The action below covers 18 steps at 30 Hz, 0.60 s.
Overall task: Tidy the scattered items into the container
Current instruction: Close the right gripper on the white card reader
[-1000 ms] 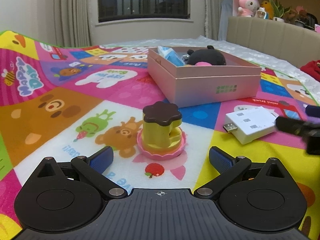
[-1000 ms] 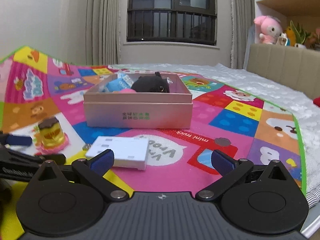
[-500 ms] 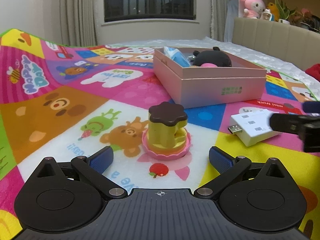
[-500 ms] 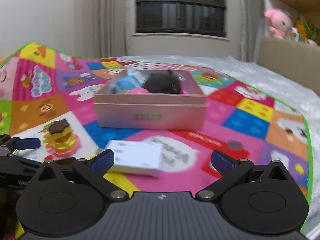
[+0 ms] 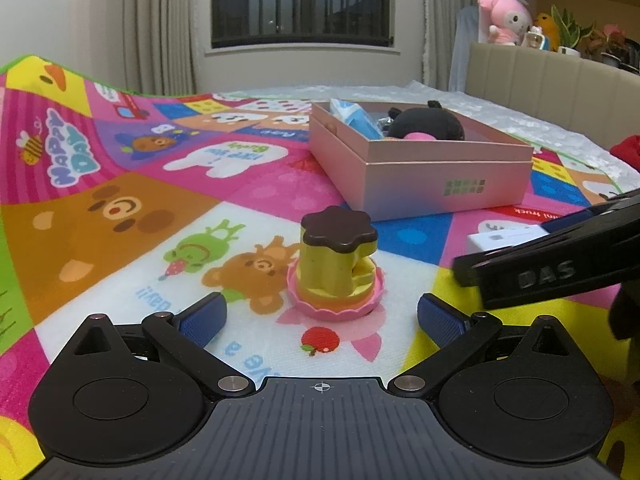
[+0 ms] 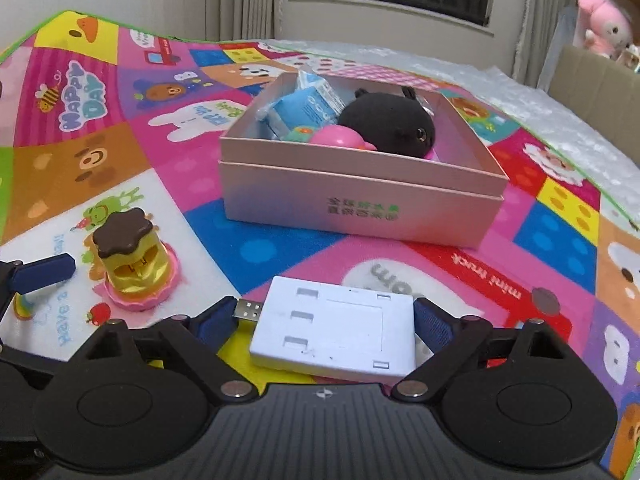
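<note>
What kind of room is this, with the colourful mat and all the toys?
Probably a child's bedroom or playroom. A cartoon play mat covers what looks like a bed with a padded headboard, plush toys sit on a shelf, and a curtained window is dark, so it seems to be night.

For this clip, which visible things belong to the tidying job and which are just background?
Job:
- pink box, already holding a blue carton and a black plush
- white USB charger, between the right claw's closing jaws
- toy pudding, ahead of the open left claw

Background:
- play mat
- pink plush on the shelf
- curtains
</note>
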Tool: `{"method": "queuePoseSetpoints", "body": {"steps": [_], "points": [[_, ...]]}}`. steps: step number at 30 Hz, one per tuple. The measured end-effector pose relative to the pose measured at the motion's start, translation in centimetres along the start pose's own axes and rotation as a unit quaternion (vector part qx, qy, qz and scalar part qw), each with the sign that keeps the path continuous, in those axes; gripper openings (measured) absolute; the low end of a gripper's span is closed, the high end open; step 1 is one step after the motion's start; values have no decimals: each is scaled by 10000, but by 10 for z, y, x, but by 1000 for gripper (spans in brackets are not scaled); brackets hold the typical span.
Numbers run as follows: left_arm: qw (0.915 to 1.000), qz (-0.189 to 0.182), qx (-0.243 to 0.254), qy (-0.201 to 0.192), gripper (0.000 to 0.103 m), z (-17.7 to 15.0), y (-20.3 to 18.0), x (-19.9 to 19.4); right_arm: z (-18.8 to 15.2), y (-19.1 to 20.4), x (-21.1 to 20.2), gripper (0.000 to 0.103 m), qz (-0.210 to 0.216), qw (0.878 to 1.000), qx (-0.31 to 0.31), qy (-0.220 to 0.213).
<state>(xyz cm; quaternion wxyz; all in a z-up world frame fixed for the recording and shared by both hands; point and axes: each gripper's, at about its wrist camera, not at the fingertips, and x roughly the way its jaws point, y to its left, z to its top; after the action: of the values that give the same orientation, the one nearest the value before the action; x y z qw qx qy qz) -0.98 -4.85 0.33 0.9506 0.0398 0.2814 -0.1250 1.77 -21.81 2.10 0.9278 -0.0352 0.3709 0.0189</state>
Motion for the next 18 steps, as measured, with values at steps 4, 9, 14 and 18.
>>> {"method": "queuePoseSetpoints", "body": {"steps": [4,9,14,18], "points": [[10000,-42,-50,3,103,0,2,0,-8,-17,-17,93,-138,9996,110,-206],[10000,-43,-18,43,103,4,1,0,-28,-41,-42,93,-354,9983,258,-395],[9993,-265,-237,114,103,18,12,2,-49,-59,-55,93,-490,9968,404,-492],[9991,-232,184,311,101,22,3,15,-61,-57,-56,93,-538,9967,262,-545]]}}
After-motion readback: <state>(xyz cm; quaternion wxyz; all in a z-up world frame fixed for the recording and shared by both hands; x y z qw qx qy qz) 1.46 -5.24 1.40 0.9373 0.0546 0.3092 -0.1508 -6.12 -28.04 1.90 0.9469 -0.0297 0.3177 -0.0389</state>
